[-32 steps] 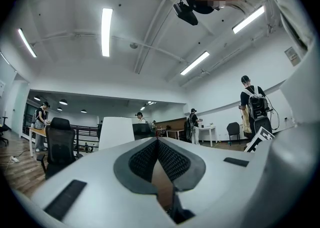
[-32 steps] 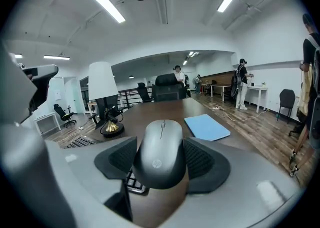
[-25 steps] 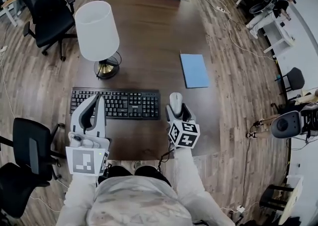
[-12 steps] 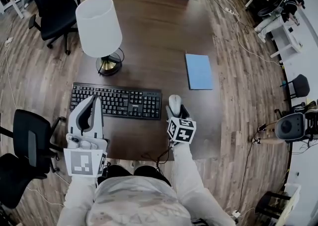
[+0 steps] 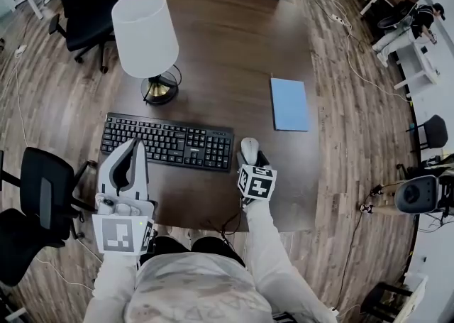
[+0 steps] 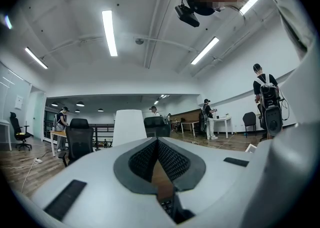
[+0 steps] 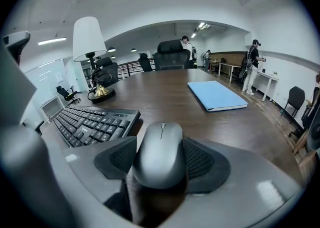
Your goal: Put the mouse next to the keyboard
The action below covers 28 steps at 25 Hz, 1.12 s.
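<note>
Dark wood table [image 5: 227,45], seen from above. Far left on the floor is a black office chair [image 5: 42,194], off the table.

Left gripper [image 5: 136,145] is over the table's near-left edge, with its tips just in front of the keyboard's left half. In the left gripper view its 2 pads meet at the tip. Only a thin wedge of table and a few keys shows lower down, so it's closed and has hold of nothing.

White-shade lamp [image 5: 145,34] with a brass base stands behind the keyboard's left part, apart from it.

Black keyboard [image 5: 167,143] lies flat across the near-left half of the table, long side toward the person.

Grey mouse [image 5: 248,148] is just beside the keyboard's right end, with a small gap and roughly in line with it, nose pointing away from the person.

Right gripper [image 5: 250,158] is clamped on the mouse. In the right gripper view 1 pad presses each side of it, the jaws only as far apart as the mouse is wide. Can't tell if the mouse's underside touches the wood.

Blue notebook [image 5: 290,103] lies flat farther back and right of the mouse, well apart, near the table's right edge.
</note>
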Each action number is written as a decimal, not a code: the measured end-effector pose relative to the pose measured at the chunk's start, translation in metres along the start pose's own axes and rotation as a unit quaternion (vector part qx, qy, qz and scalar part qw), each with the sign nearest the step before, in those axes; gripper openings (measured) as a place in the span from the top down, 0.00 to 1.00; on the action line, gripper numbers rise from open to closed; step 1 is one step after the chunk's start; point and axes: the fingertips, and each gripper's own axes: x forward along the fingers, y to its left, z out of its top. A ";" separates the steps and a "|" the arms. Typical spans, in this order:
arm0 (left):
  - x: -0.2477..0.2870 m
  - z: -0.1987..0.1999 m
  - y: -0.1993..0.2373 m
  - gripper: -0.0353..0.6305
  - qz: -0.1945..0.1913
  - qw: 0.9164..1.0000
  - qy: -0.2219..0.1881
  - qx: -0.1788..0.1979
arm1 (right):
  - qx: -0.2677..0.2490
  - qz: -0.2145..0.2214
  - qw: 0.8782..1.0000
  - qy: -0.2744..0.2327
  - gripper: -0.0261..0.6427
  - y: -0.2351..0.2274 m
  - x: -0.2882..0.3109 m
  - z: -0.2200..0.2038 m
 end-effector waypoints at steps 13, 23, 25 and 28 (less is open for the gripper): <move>-0.008 0.000 0.004 0.94 0.011 1.000 0.001 0.005 | -0.005 0.005 1.000 0.025 0.49 0.003 0.007 -0.008; -0.015 0.012 0.015 0.94 -0.013 1.000 -0.016 0.007 | -0.002 0.013 0.998 -0.059 0.74 0.022 -0.051 0.025; -0.019 0.016 0.017 0.94 -0.020 1.000 -0.021 0.006 | -0.006 0.011 0.997 -0.076 0.92 0.030 -0.066 0.031; -0.026 0.021 0.021 0.94 -0.028 0.999 -0.028 0.004 | -0.014 0.019 0.994 -0.103 0.95 0.046 -0.087 0.039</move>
